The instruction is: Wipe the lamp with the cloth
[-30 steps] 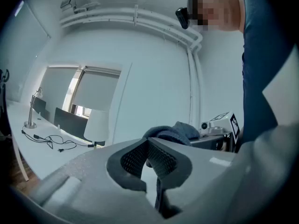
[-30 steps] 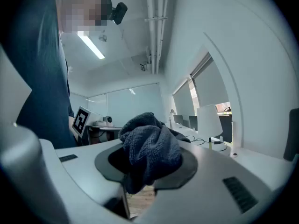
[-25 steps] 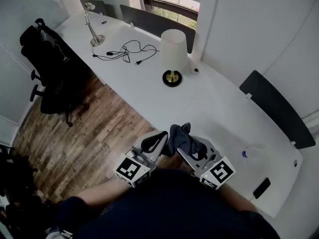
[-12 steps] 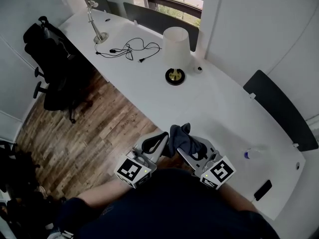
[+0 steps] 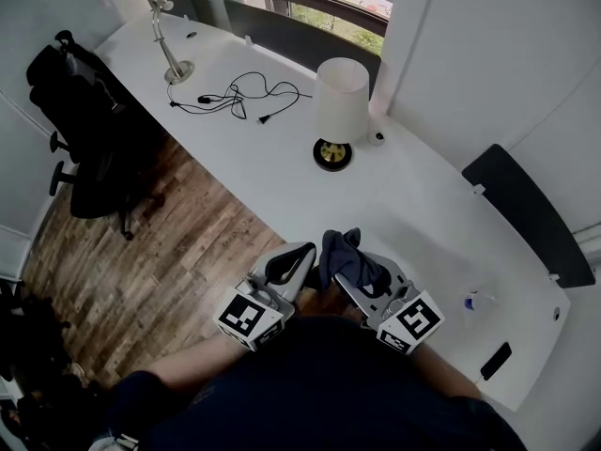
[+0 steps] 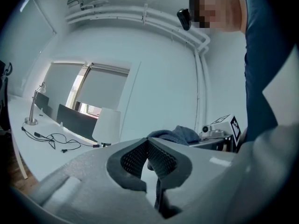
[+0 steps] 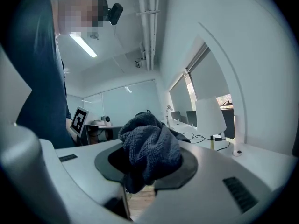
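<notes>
A table lamp with a white shade [image 5: 341,100] and a dark round base with brass centre stands on the long white desk [image 5: 413,205], near the window; it also shows in the left gripper view as a white lamp [image 6: 106,125] and in the right gripper view as the lamp [image 7: 210,117]. My right gripper [image 5: 349,269] is shut on a bunched dark blue cloth [image 5: 344,256], which bulges from the jaws [image 7: 149,153]. My left gripper [image 5: 293,264] is shut and holds nothing; its black pads [image 6: 161,160] meet. Both grippers hover close to the person's body, well short of the lamp.
A black cable [image 5: 239,95] lies on the desk left of the lamp, with a silver desk lamp [image 5: 169,45] at the far end. A black office chair [image 5: 80,120] stands on the wood floor. A small blue-capped object [image 5: 471,301] and a black phone [image 5: 495,361] lie at right.
The head view has shifted slightly, so the lamp and desk sit a little lower and to the right in the picture. Both grippers keep their places and the cloth stays held.
</notes>
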